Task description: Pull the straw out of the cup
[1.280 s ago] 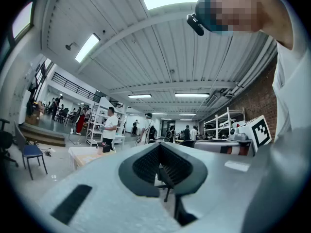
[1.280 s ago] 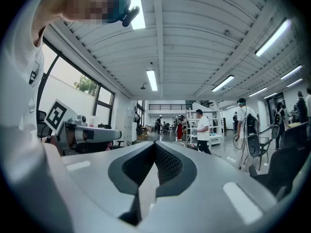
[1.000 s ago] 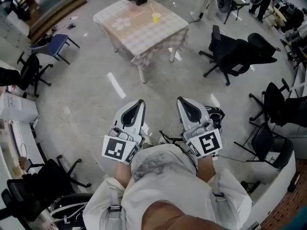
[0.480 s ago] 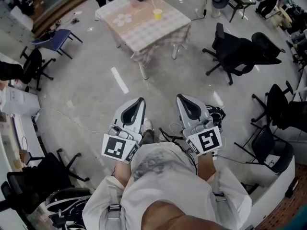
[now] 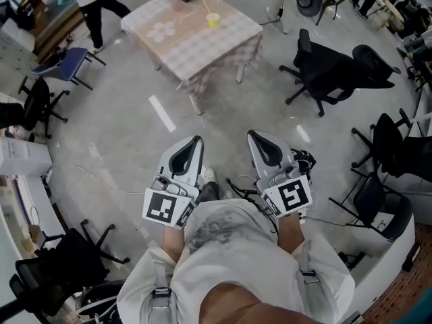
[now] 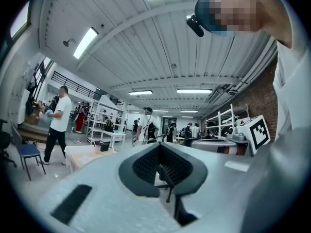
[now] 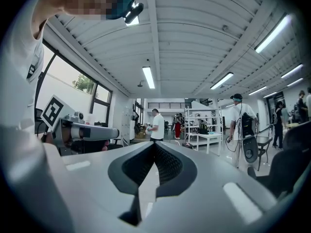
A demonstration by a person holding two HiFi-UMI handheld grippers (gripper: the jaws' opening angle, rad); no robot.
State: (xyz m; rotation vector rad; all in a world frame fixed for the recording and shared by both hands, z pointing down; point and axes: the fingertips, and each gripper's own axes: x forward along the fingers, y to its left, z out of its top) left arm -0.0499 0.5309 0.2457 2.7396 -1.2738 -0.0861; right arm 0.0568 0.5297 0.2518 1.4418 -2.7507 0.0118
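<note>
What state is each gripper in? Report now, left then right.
Left gripper: closed, jaws together, holding nothing.
Right gripper: closed, jaws together, holding nothing.

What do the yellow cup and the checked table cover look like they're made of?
Small yellow cup: likely plastic or paper, matte; too small here to tell. Pale checked table cover: seemingly soft cloth or thin vinyl, because it hangs in folds over the table's edges.
</note>
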